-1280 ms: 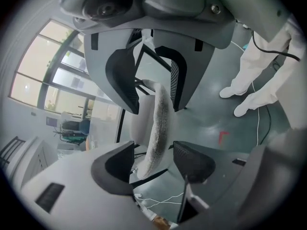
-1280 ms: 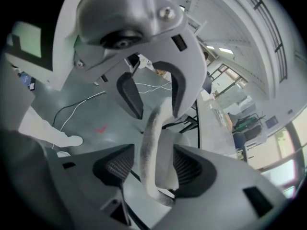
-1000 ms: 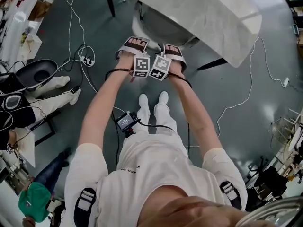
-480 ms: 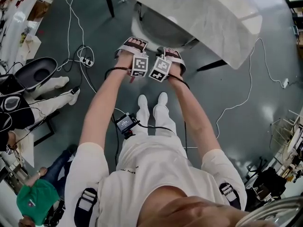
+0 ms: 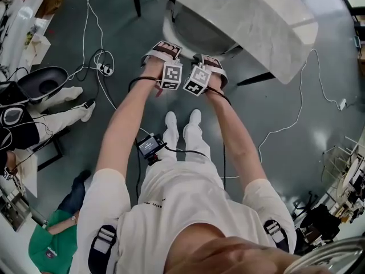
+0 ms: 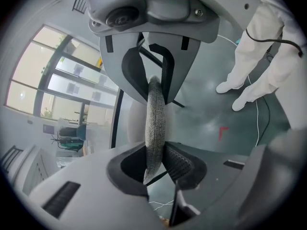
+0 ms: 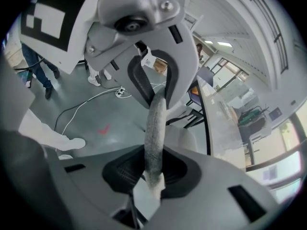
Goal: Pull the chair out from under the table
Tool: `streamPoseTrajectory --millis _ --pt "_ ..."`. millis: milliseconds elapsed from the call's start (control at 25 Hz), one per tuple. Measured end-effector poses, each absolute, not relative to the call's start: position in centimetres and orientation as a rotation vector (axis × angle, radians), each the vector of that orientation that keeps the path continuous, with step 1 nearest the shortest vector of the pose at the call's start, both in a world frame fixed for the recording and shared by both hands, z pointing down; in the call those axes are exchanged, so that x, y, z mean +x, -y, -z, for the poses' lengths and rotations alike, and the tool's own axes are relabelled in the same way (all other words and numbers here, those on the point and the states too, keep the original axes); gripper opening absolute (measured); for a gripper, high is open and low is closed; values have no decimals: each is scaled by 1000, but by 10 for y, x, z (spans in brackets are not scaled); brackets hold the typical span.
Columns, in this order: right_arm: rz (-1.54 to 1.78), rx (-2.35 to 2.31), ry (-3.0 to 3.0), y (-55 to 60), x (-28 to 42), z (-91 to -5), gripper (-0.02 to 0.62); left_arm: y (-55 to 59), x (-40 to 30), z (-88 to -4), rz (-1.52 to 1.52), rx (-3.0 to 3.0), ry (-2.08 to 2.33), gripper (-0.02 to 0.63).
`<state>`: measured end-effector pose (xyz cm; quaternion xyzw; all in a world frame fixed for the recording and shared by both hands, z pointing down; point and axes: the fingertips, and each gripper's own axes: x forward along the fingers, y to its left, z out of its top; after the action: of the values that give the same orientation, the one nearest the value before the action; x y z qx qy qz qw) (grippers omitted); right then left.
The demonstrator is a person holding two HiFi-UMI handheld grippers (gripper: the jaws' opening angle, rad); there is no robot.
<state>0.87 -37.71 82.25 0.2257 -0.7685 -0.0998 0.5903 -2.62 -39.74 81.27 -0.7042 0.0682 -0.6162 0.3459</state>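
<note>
Your left gripper point(image 5: 161, 52) and right gripper point(image 5: 210, 64) sit side by side on the grey fabric top edge point(image 6: 156, 121) of the chair point(image 5: 191, 34), which is tucked under the marble table point(image 5: 268, 21). Both pairs of jaws have just been closing and now stand narrow, their pads pinching that padded edge from either face

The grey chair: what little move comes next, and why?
Probably a gentle pull back toward the person. The left gripper and right gripper have just been closing and both pinch the back edge of the grey fabric chair, which sits under the white marbled table.
</note>
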Motion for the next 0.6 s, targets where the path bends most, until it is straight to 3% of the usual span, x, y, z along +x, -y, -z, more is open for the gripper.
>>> streamPoseTrajectory --millis 600 --pt "232 485 1788 329 3 -823 84 347 -36 -812 1594 -1858 -173 84"
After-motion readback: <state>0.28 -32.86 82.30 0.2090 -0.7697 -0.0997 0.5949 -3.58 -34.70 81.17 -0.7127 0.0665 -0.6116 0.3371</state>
